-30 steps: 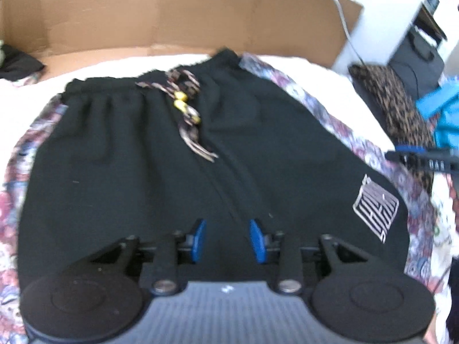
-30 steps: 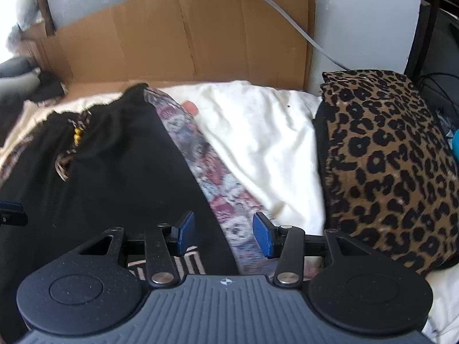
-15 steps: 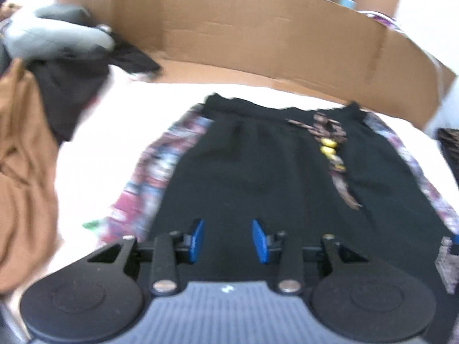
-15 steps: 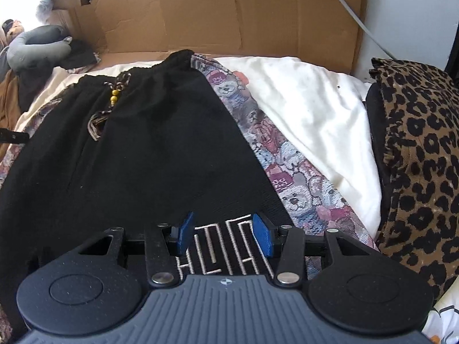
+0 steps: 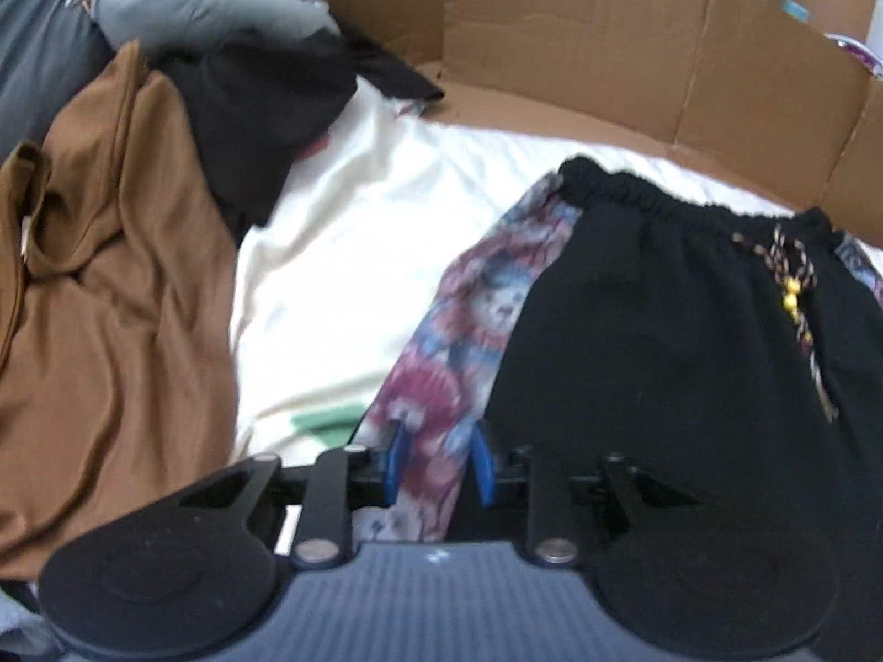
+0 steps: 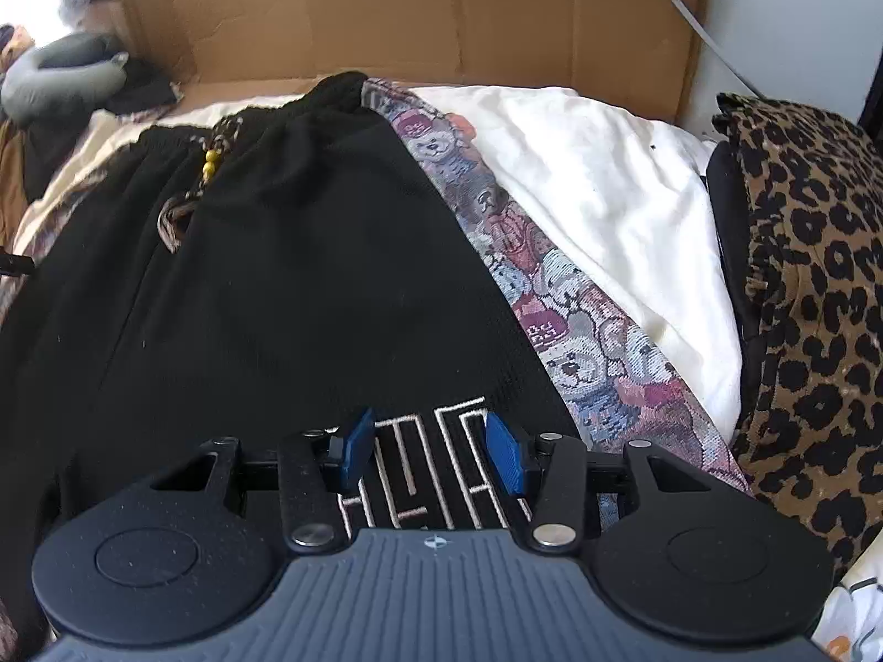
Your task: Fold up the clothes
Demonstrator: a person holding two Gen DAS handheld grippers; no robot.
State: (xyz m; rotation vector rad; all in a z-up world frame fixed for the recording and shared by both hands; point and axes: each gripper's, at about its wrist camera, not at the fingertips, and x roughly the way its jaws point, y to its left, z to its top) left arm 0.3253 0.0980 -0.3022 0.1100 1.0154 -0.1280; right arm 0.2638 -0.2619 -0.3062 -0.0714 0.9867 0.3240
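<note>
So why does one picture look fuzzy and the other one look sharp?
Left wrist view: blurred; the bear-print stripe on the black shorts looks smeared and the white sheet is washed out. Right wrist view: sharp; the bears and the leopard-print fabric are crisp, though the cardboard bends with the fisheye.

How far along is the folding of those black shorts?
Barely started. The black shorts already lie spread flat, no fold made. In hand: the left gripper sits open over the bear-print side stripe; the right gripper is open over the white logo. Gripping and folding remain.
</note>
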